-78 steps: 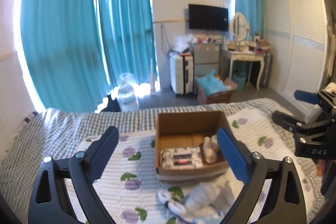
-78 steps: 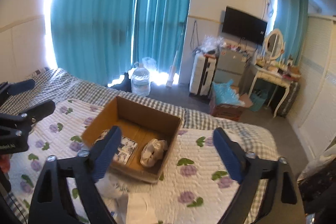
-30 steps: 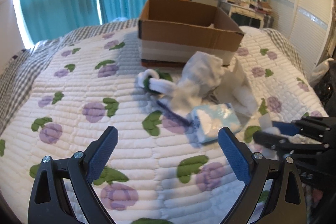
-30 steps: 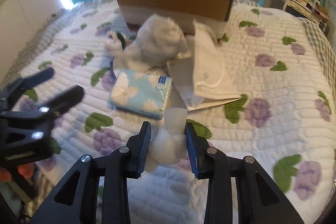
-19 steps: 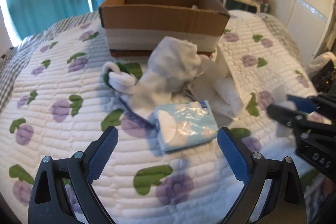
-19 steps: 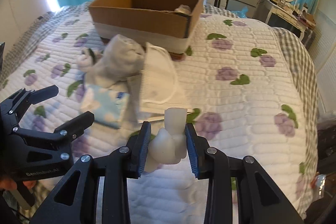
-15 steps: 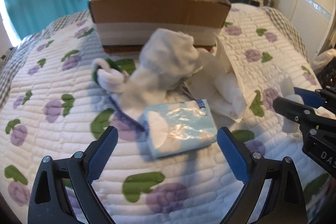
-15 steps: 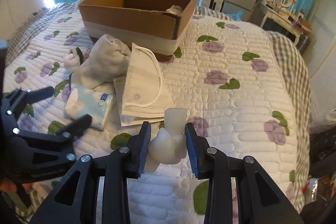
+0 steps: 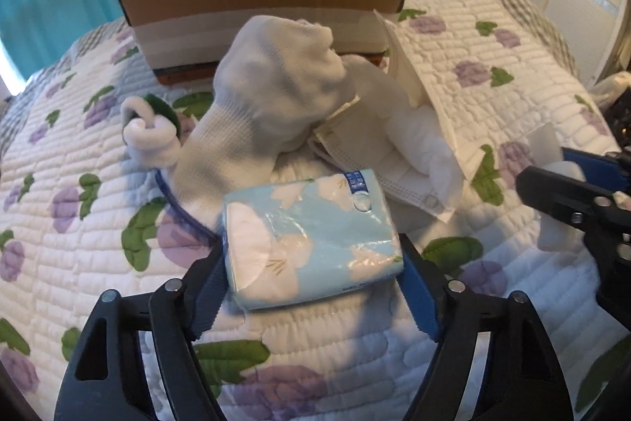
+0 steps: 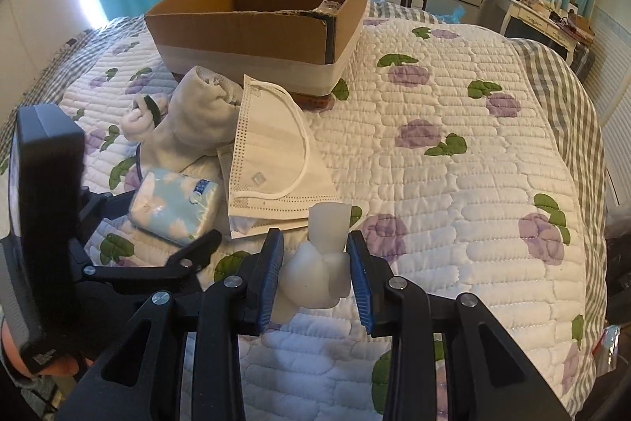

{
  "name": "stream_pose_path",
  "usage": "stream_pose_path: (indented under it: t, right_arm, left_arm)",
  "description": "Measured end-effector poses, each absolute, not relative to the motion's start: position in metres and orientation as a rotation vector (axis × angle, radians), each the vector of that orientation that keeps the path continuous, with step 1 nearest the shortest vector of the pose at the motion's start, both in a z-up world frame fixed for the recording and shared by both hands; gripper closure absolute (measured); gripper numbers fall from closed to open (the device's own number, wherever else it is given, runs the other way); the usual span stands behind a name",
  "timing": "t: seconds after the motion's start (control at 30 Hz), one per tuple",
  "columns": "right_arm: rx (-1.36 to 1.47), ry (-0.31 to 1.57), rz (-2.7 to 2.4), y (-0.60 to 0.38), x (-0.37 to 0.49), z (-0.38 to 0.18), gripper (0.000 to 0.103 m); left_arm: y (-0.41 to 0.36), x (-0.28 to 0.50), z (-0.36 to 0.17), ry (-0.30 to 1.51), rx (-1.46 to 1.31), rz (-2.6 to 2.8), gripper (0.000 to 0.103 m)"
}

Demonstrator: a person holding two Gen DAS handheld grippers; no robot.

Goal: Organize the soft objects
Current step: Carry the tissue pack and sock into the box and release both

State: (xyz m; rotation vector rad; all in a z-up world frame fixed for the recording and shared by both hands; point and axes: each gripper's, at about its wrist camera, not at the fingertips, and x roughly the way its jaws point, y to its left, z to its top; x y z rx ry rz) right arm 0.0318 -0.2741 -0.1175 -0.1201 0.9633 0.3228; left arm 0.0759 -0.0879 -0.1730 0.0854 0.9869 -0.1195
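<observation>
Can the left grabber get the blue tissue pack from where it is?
Probably yes. The left gripper already has the tissue pack between its closing jaws, with nothing lying on top; the white sock only touches its far edge.

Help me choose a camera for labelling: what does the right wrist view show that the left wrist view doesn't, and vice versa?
Only the right wrist view shows the white squishy toy whole, clamped in the right gripper, and the cardboard box interior.

Only the left wrist view shows both blue pads of the left gripper flanking the tissue pack as the jaws close.

Both show the tissue pack, the sock, the face mask, the box and the quilt.
</observation>
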Motion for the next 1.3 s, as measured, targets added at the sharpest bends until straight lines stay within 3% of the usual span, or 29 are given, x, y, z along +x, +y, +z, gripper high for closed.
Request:
stream_pose_path:
  t: [0.43,0.8,1.3]
  right_arm:
    - [-0.109,0.909,0.283,-0.277,0.008,-0.098,0.070]
    - [-0.129,0.830,0.334,-0.257,-0.018,-0.056,0.070]
    - [-0.213,0.638,0.395,-0.227,0.048,0.037,0.070]
  left_arm:
    - [-0.060,0.035,-0.139,0.924,0.014,-0.151,0.027]
    - [-0.040,0.016,-0.078,0.789,-0.010,-0.150,0.027]
    - [-0.013,0.083,0.000,0.623,0.036,-0.103,0.027]
